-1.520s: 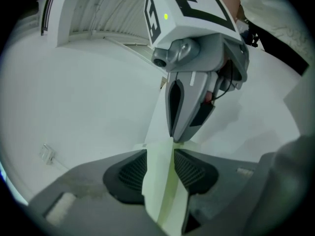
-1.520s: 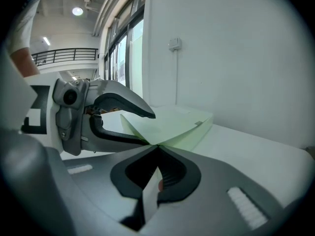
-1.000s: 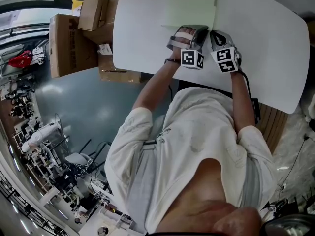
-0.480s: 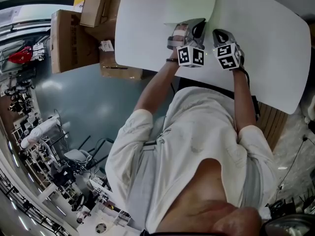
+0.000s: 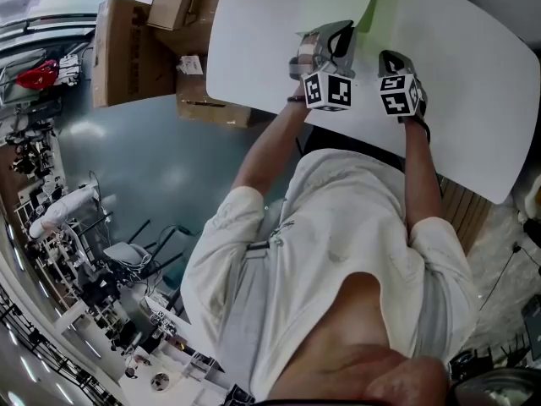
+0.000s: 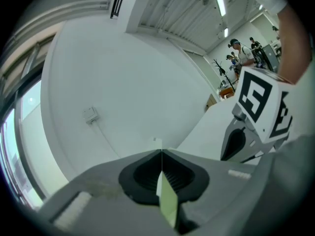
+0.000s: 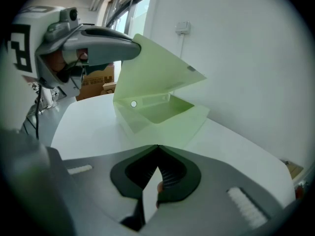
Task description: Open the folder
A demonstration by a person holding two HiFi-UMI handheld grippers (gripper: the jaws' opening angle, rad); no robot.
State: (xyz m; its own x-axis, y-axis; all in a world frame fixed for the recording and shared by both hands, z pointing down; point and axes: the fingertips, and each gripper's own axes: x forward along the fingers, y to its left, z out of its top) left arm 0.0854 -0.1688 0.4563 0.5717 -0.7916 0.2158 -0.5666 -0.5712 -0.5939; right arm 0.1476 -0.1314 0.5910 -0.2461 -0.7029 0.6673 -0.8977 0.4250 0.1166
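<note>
Left claw (image 6: pixel 161 154) is clamped on the edge of the front cover (image 7: pixel 150 70) of the pale green folder (image 7: pixel 162 114) and holds it up at a slant. The back half lies flat on the white bench (image 7: pixel 83 124). Right claw (image 7: pixel 157 147) is closed, just short of the folder.

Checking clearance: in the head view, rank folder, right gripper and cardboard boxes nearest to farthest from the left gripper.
1. Folder: held in left gripper's jaws.
2. Right gripper: just to its right.
3. Cardboard boxes: floor, far left.
</note>
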